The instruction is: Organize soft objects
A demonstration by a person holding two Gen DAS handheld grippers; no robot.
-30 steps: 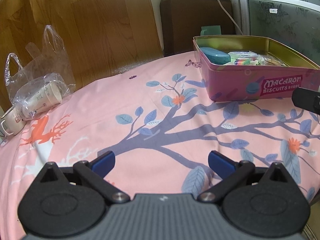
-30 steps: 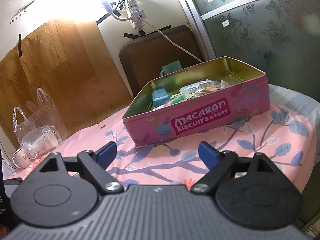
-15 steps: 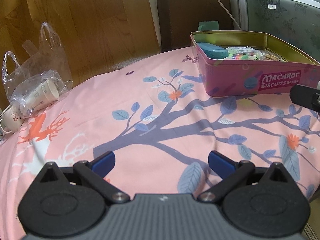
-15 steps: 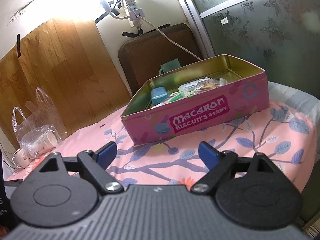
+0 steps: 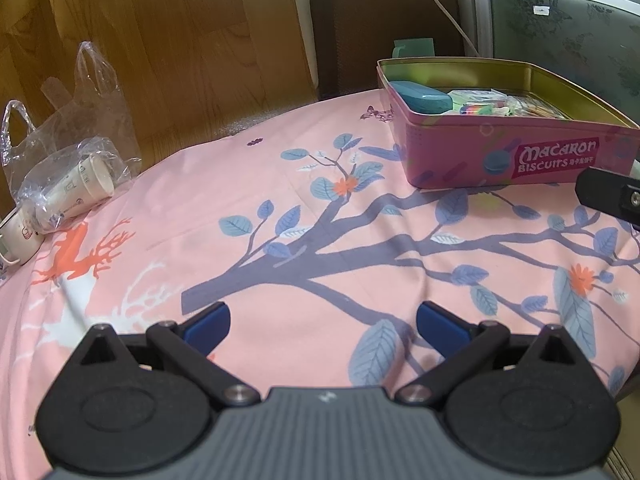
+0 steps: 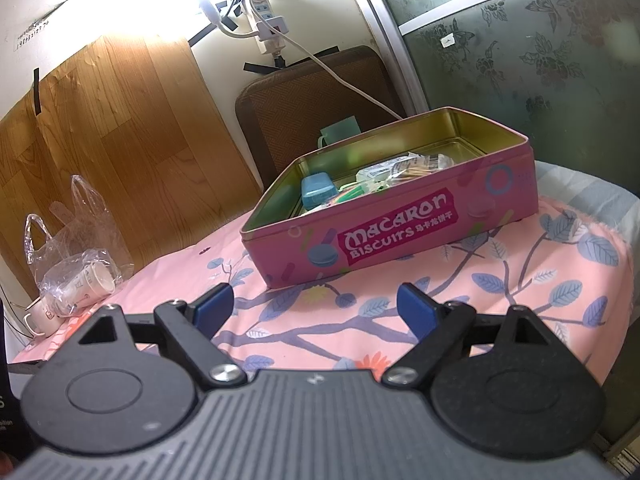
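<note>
A pink "Macaron Biscuits" tin (image 5: 500, 152) (image 6: 400, 232) stands open at the far right of the pink flowered cloth (image 5: 320, 248). It holds a teal case (image 5: 420, 96) (image 6: 318, 190) and several small wrapped items (image 5: 492, 104) (image 6: 400, 168). My left gripper (image 5: 323, 322) is open and empty, low over the middle of the cloth. My right gripper (image 6: 316, 306) is open and empty, just in front of the tin; part of it shows at the right edge of the left wrist view (image 5: 608, 196).
A clear plastic bag with paper cups (image 5: 76, 184) (image 6: 86, 280) lies at the far left, a white mug (image 5: 16, 236) (image 6: 42, 314) beside it. Wood panels (image 5: 160, 40) and a brown chair back (image 5: 384, 28) stand behind the table. A cable (image 6: 340, 76) hangs over the tin.
Both grippers have drawn back a little and lifted slightly; the tin sits a bit farther off in both views. Both stay open and empty.
</note>
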